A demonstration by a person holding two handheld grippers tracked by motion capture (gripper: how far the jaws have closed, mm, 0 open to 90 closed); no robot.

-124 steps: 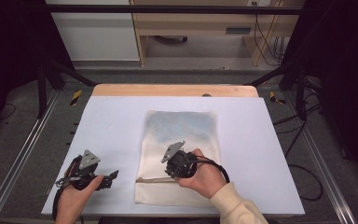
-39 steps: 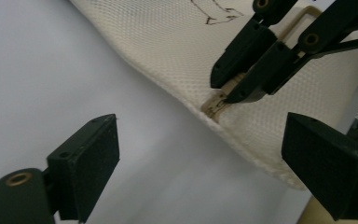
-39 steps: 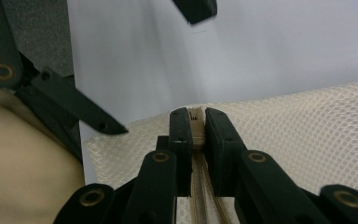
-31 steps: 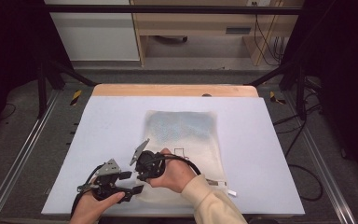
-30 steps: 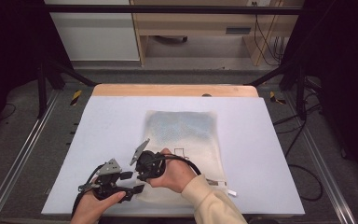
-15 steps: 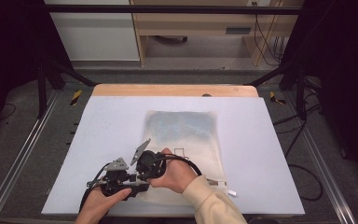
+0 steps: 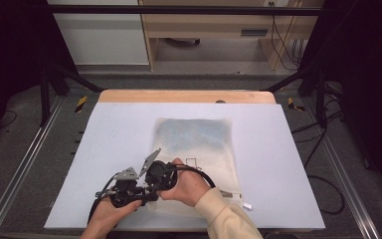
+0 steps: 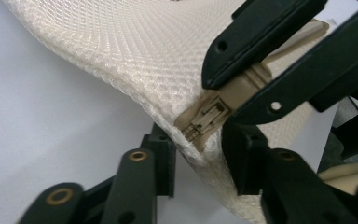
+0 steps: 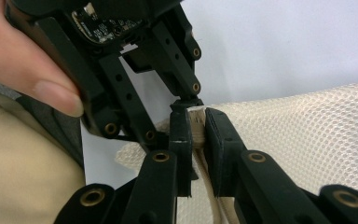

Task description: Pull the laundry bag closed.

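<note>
A cream mesh bag [image 7: 199,139] lies flat on the white table [image 7: 104,149]. Both grippers meet at its near left corner. My right gripper [image 7: 151,191] [image 9: 196,126] is shut on the beige zipper strip at the bag's edge [image 8: 249,77]. My left gripper [image 7: 146,198] [image 8: 198,144] faces it. Its jaws have just been closing, with the mesh corner between them and the beige zipper slider [image 8: 205,119] at their tips. A thin gap still shows beside one pad. In the right gripper view the left gripper [image 9: 186,101] comes down from above onto the same corner.
A wooden strip [image 7: 186,96] runs along the table's far edge, with a cabinet and desk legs on the floor beyond. Metal rails [image 7: 20,169] flank the table. A small white tab [image 7: 247,205] lies at the bag's near right corner.
My right gripper slid from the bag's middle to its near left corner. My left gripper came in from the left to that corner, and its jaws have narrowed around it.
</note>
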